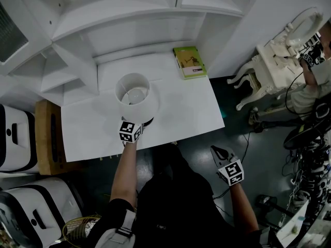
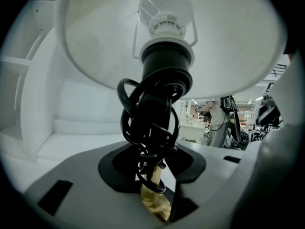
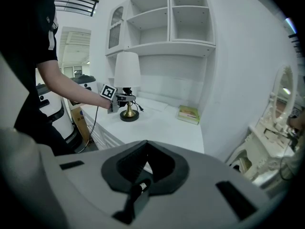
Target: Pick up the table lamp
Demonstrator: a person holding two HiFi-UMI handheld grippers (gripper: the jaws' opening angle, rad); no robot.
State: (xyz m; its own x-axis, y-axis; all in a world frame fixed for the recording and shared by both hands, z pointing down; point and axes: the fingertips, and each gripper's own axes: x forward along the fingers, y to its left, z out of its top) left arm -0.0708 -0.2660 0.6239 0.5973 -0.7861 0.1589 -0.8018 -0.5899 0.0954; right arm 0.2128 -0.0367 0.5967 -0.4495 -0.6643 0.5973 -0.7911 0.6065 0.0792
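Left gripper view: L claw [image 2: 159, 202] tight on table lamp [image 2: 164, 75] stem; R claw [image 3: 138, 188] shut.

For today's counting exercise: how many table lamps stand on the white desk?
1. The table lamp stands near the front edge of the white desk, left of the green book. No other seems hidden.
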